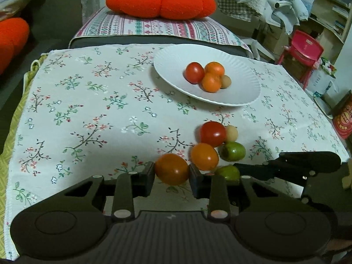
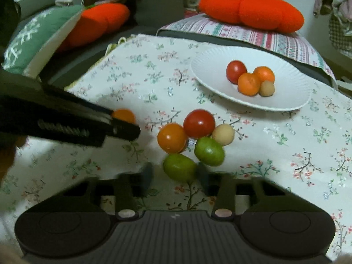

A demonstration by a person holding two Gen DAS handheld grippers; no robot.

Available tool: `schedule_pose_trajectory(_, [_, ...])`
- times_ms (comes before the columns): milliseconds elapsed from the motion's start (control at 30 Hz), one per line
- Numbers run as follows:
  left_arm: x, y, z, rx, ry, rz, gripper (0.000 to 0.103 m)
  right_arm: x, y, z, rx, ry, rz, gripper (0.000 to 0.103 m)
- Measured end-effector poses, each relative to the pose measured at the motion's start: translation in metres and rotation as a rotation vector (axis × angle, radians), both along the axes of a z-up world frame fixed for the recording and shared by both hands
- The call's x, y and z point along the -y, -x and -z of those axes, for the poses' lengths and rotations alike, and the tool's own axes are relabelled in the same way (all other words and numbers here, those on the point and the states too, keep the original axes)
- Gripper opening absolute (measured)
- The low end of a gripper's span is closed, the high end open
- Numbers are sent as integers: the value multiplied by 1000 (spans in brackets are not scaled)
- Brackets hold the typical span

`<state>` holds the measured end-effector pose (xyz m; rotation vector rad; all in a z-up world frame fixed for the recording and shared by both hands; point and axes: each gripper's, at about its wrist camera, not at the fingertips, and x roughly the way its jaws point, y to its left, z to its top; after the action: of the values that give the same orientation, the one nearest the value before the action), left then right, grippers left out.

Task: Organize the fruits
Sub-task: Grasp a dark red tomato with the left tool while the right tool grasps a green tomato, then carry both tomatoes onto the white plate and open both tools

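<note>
My left gripper [image 1: 171, 171] is shut on an orange tomato [image 1: 171, 169] just above the flowered cloth [image 1: 88, 110]; in the right wrist view it reaches in from the left [image 2: 125, 123]. Beside it lie a red tomato [image 1: 213, 133], another orange one [image 1: 204, 156], a tan fruit [image 1: 231, 133] and a green fruit [image 1: 233, 151]. A second green fruit [image 2: 179, 167] sits between the fingers of my right gripper [image 2: 177, 173]; the right finger is at its side and a small gap shows at the left finger. The white plate [image 1: 176, 57] holds a red tomato [image 1: 194, 73], two orange fruits and a tan one.
A big orange pumpkin cushion [image 1: 160, 0] lies on a striped cover behind the table. A green cushion [image 2: 33, 37] and another orange one [image 2: 99, 19] are at the far left. A red child's chair [image 1: 303, 50] stands off the right edge.
</note>
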<state>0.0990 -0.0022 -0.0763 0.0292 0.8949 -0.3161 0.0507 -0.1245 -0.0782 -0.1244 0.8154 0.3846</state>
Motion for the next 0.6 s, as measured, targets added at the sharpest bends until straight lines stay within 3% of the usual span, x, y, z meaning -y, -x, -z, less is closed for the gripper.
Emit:
schedule_pose_trajectory(167, [-2,1,-8,29,13,-1,10,6,9,-19,-11,-55,18,31])
schedule_pose_trajectory(600, [10,2,-17,83,-3,43,10,23,12,-39,54,-40,56,31])
